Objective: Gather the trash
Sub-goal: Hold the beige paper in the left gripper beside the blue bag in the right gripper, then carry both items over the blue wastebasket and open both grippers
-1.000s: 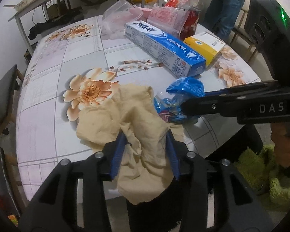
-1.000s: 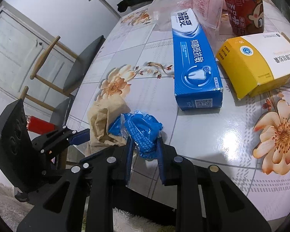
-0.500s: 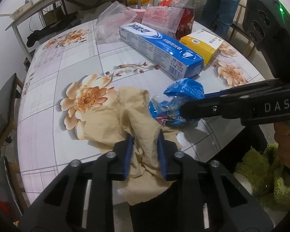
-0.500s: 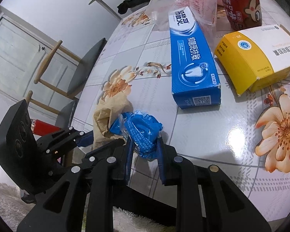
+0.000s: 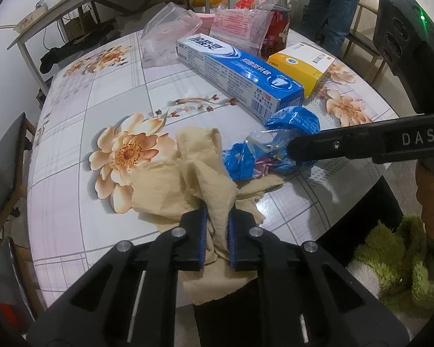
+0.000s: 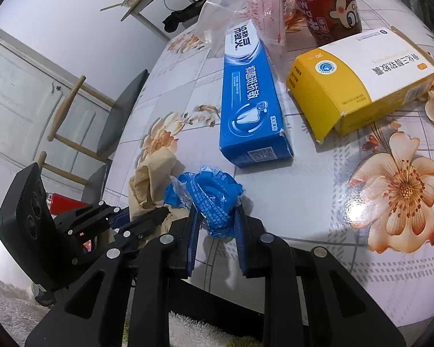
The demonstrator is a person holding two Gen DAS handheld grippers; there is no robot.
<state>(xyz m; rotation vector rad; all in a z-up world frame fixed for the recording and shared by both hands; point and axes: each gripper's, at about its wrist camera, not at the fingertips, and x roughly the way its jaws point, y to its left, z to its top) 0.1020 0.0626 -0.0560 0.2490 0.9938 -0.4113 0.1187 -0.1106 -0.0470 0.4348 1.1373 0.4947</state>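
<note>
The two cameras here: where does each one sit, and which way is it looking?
Left wrist: sits on the left claw, looking down at the table edge; claw pinching the tan paper, its jaws having just closed further.
Right wrist: sits on the right claw, same slant; claw gripping the blue wrapper.
Shared: both pieces, the toothpaste box, each other's claw.

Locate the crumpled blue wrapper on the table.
In the right wrist view, the blue wrapper sits near the table's front edge, between the right gripper's jaws, beside the tan paper.
</note>
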